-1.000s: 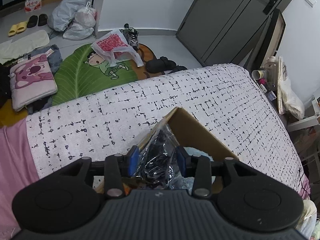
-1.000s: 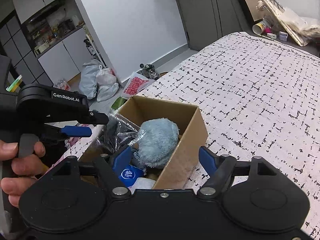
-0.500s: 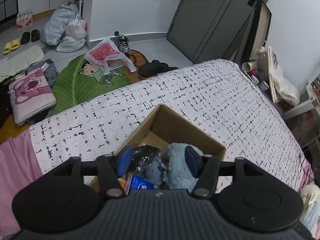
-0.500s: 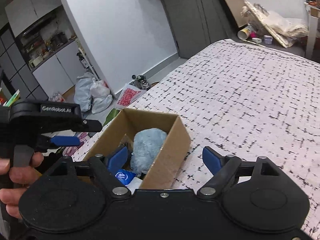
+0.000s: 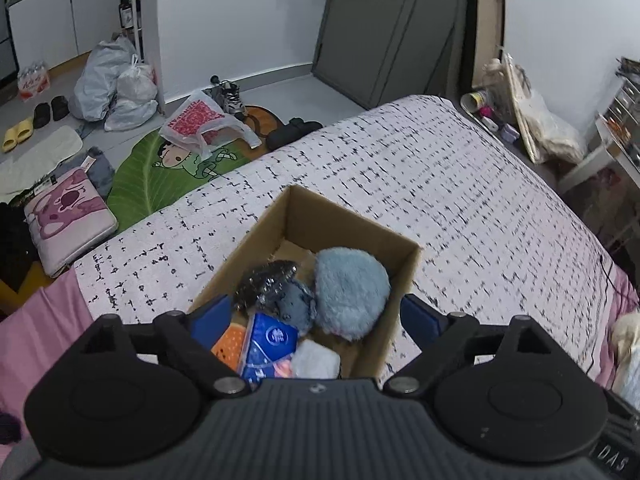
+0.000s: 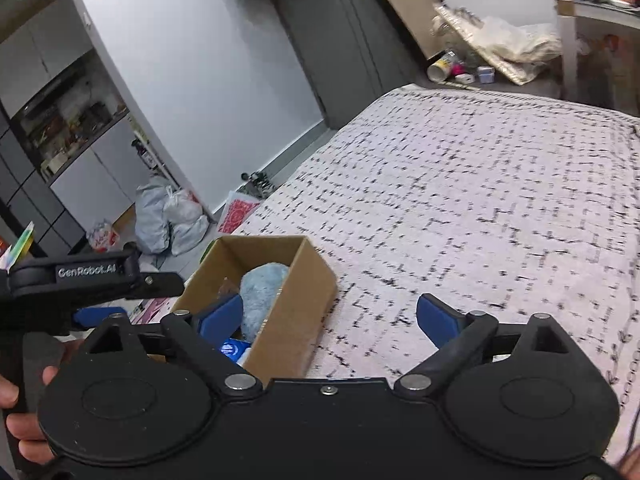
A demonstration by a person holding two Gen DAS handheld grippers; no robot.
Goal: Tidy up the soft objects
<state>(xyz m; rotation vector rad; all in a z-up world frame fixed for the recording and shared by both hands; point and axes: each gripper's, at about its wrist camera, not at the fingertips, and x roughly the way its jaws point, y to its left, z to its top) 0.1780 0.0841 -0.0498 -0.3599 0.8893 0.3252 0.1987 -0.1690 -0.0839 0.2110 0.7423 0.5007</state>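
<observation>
Left tool (image 5: pixel 316 316): jaws spread wide, just been opening, nothing pinched; I'm above the box's near end.
Right tool (image 6: pixel 328 316): spread, just been opening, empty; off the box's right wall, over bed (image 6: pixel 480 200).
Soft items: blue plush (image 5: pixel 350 292), bagged bundle (image 5: pixel 266 282), all inside cardboard box (image 5: pixel 348 222).
Box axis: runs away from me.
Room: bed right of box bare.

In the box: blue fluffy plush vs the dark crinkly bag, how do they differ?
Colour: the blue fluffy plush is pale blue, the dark crinkly bag near black with glints.
Surface: the plush is furry and matte, the bag shiny and wrinkled.
Place: in the left wrist view the plush fills the right side of the cardboard box, the bag lies to its left.
Shared: both rest loose inside the box, neither gripped.
</observation>
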